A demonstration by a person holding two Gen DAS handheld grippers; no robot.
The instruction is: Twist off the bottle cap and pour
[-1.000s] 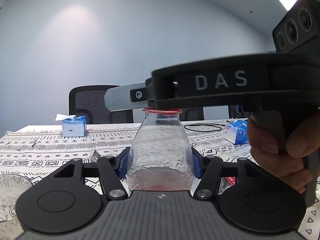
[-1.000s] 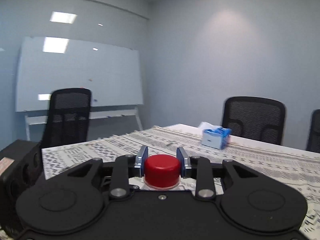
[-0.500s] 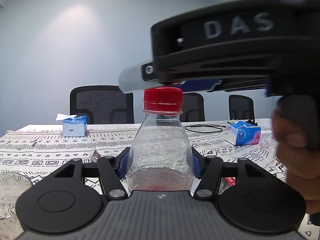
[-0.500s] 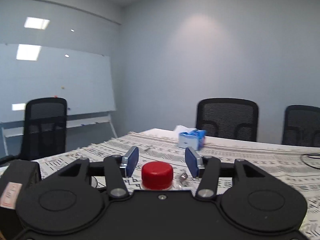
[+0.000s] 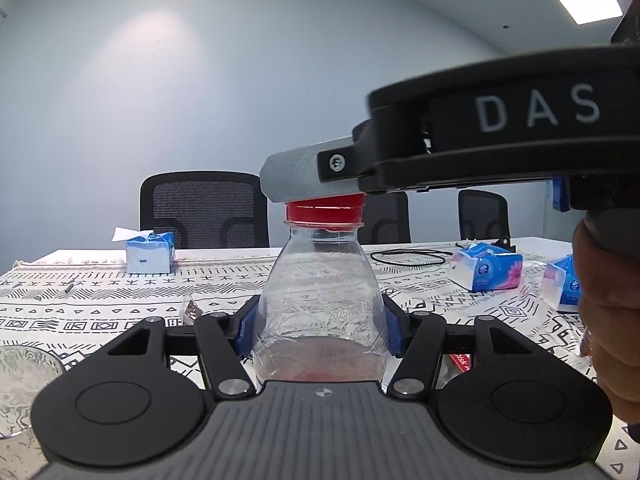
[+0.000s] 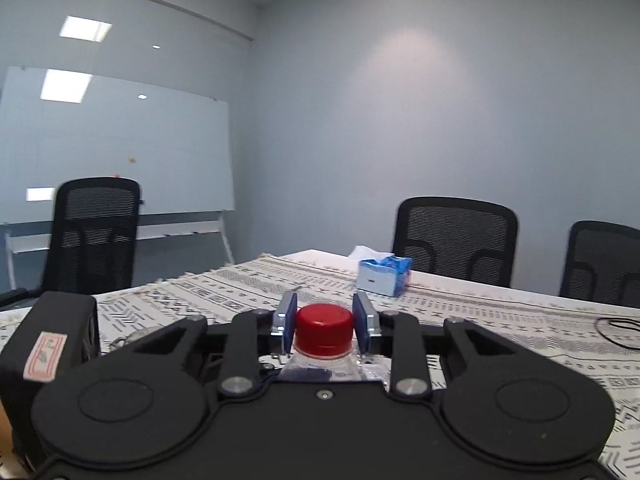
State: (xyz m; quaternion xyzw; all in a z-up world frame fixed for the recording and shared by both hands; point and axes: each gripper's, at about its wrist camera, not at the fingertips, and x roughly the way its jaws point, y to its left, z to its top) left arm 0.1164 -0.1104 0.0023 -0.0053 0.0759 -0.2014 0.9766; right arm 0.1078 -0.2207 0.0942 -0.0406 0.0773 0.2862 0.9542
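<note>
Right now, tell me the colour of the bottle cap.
Red; the cap shows best in the right wrist view.

An office meeting room; a whiteboard [image 6: 120,152] on a stand at ten o'clock; black mesh office chairs [image 6: 456,240] ring a long table [image 6: 500,312] under a patterned cloth; plain pale walls, recessed ceiling light [image 5: 588,0] at two o'clock.

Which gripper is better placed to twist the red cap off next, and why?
The right gripper: its pads clamp the red cap, while the left gripper steadies the bottle by its body.
</note>
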